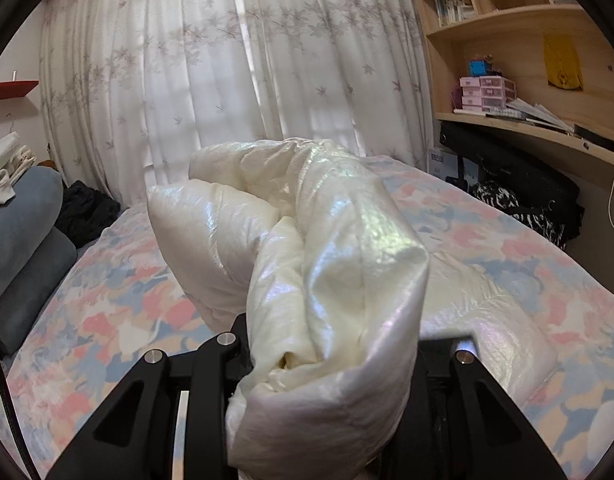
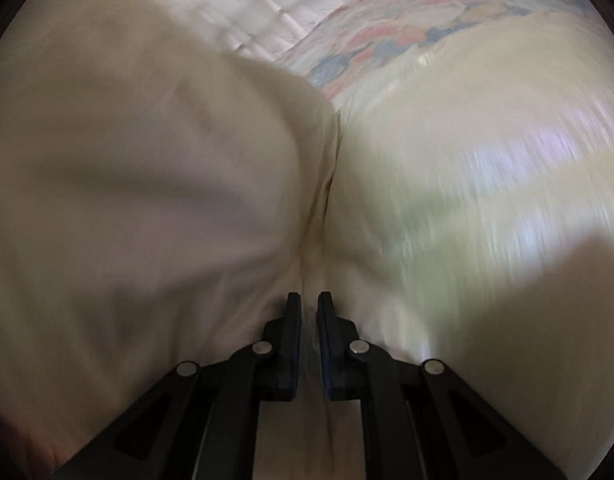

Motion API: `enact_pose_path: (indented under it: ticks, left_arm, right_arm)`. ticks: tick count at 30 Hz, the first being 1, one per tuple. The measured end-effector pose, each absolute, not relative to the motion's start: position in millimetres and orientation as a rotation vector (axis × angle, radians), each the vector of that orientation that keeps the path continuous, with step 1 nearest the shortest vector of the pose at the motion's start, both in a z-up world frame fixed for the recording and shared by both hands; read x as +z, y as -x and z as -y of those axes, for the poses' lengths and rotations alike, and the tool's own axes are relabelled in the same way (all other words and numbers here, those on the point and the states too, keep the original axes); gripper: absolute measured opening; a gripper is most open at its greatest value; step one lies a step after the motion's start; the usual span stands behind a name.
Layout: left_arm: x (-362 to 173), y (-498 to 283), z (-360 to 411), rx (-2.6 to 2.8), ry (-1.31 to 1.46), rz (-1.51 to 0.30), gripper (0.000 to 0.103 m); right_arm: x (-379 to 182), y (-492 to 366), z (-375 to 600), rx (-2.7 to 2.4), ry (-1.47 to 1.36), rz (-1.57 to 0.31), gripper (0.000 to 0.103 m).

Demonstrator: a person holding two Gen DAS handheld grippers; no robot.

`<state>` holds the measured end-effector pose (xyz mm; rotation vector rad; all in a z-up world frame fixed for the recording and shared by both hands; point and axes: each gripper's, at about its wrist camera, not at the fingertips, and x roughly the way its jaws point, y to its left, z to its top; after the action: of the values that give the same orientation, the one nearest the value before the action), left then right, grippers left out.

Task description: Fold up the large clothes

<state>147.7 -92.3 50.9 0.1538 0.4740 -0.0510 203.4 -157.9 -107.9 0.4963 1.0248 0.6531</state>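
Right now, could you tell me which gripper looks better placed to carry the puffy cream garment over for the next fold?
Left, probably. The left gripper clamps a thick bunch of the cream garment lifted above the floral bed. The right gripper pinches only a thin seam, and its view is blurred.

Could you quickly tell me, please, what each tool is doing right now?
Left tool: closed on a thick bunch of the white puffy jacket, lifted above the bed.
Right tool: nearly closed, pinching a thin fold of the same jacket.
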Motion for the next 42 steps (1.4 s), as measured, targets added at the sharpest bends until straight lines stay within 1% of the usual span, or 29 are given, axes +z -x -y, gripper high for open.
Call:
enact_pose_path:
  ticks: [3,6,9,12,17,21,25,27,29,31,32,33,34,35,36,37,38,39,40,41,42]
  left_arm:
    - [50,-153,115,-0.062,-0.183,-0.502,0.032]
    - [53,-157,139,-0.079,-0.242,-0.5,0.032]
    - [51,-165,164,-0.104,-0.28,-0.516,0.032]
    - [41,-171,196,-0.138,-0.338,-0.534,0.032]
    - [-5,-178,266,-0.187,-0.502,-0.566,0.032]
    - [-48,-168,316,-0.208,-0.638,-0.56,0.033]
    - [-96,-140,360,-0.207,-0.87,-0.423,0.035]
    - [-108,-135,367,-0.2,-0.917,-0.384,0.036]
    - [-107,-136,365,-0.21,-0.907,-0.386,0.038]
    - [-99,-140,361,-0.237,-0.87,-0.406,0.043]
    - [-94,-140,357,-0.264,-0.849,-0.419,0.051]
    - [-89,-141,353,-0.289,-0.836,-0.43,0.062]
    - [-86,-141,352,-0.319,-0.822,-0.44,0.067]
    - [-81,-140,349,-0.349,-0.806,-0.45,0.076]
    - [-76,-140,345,-0.376,-0.793,-0.459,0.082]
    - [-71,-136,343,-0.414,-0.778,-0.468,0.084]
    - [-67,-135,341,-0.438,-0.769,-0.472,0.086]
    - [-62,-132,339,-0.461,-0.759,-0.477,0.087]
    - [-55,-128,336,-0.492,-0.74,-0.487,0.087]
    - [-50,-125,331,-0.509,-0.719,-0.495,0.087]
    - [-41,-122,325,-0.53,-0.688,-0.506,0.087]
  right_arm:
    - [-119,-186,163,0.679,-0.509,-1.037,0.008]
    - [-116,-173,191,0.692,-0.632,-1.034,0.008]
    - [-97,-153,240,0.614,-0.67,-0.951,0.009]
    - [-77,-133,305,0.406,-0.659,-0.855,0.009]
    - [-72,-107,403,0.071,-0.756,-0.736,0.009]
    - [-83,-91,452,-0.068,-0.821,-0.705,0.009]
    - [-98,-89,473,-0.133,-0.844,-0.716,0.009]
    - [-109,-81,477,-0.14,-0.86,-0.742,0.009]
    - [-116,-82,476,-0.129,-0.87,-0.762,0.009]
    - [-113,-82,476,-0.118,-0.869,-0.766,0.009]
    - [-111,-78,475,-0.112,-0.866,-0.764,0.009]
    - [-109,-77,475,-0.106,-0.861,-0.761,0.009]
    - [-109,-78,476,-0.102,-0.857,-0.759,0.009]
    - [-104,-80,473,-0.093,-0.85,-0.754,0.009]
    - [-100,-81,470,-0.085,-0.842,-0.75,0.011]
    - [-97,-81,469,-0.082,-0.837,-0.747,0.014]
    - [-91,-80,467,-0.074,-0.832,-0.742,0.022]
    - [-87,-79,466,-0.068,-0.828,-0.738,0.031]
    - [-83,-79,464,-0.063,-0.824,-0.734,0.037]
    - [-76,-78,462,-0.052,-0.818,-0.724,0.046]
    - [-71,-77,460,-0.041,-0.814,-0.716,0.048]
